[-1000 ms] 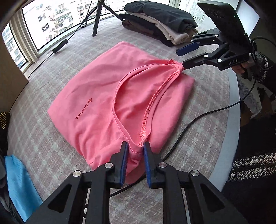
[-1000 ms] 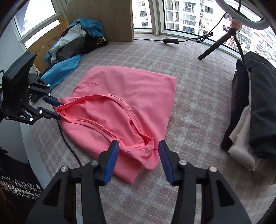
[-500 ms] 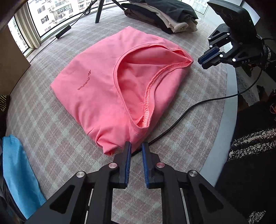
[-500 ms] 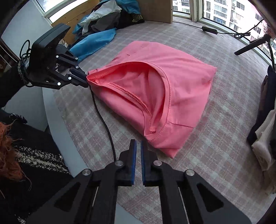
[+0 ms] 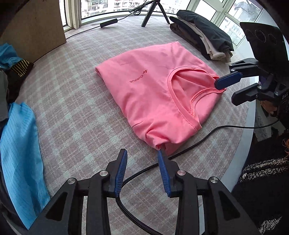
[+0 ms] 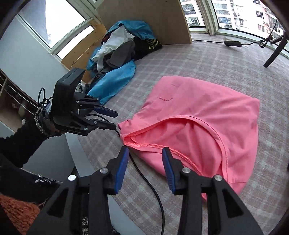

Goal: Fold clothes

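From your left wrist view, your left hand-held gripper [image 5: 142, 160] stands apart and empty, its right finger touching the near corner of the pink shirt [image 5: 155, 94], which lies on the table [image 5: 75, 108]. From your right wrist view, your right hand-held gripper [image 6: 145, 157] also gapes empty at the shirt's collar edge.

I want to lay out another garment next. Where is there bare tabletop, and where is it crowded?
Bare checked cloth lies between the pink shirt and the blue garment, and beyond the shirt toward the tripod. Crowded: the folded stack, the unsorted pile, and the near edge with its cable.
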Tool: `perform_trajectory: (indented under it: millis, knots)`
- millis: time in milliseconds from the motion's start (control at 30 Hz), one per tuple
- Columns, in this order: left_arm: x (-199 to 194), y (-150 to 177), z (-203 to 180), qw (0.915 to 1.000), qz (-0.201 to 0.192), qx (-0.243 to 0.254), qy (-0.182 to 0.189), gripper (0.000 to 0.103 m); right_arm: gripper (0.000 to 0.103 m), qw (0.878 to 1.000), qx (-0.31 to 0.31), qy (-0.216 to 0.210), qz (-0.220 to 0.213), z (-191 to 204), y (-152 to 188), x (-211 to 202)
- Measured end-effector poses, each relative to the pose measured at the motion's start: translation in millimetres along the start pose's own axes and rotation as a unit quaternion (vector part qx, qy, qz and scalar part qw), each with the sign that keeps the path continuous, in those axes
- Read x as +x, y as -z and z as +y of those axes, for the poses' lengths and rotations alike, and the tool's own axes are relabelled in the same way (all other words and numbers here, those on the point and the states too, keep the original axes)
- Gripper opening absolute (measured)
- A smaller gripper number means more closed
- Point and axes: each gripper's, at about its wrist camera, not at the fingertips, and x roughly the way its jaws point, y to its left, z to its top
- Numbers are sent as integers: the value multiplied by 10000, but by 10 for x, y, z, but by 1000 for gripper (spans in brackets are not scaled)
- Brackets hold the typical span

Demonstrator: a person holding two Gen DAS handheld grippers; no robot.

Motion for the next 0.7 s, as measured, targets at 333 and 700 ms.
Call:
perform_trajectory:
  millis: [333,700]
  knots:
    - [-67,21,-213,9975,-407,498,304,2,3,9956,-336,57,872,150,-106,645]
    - [12,241,-161,9986,256,451,104,3,10,9872,-144,38,1590,58,57,717]
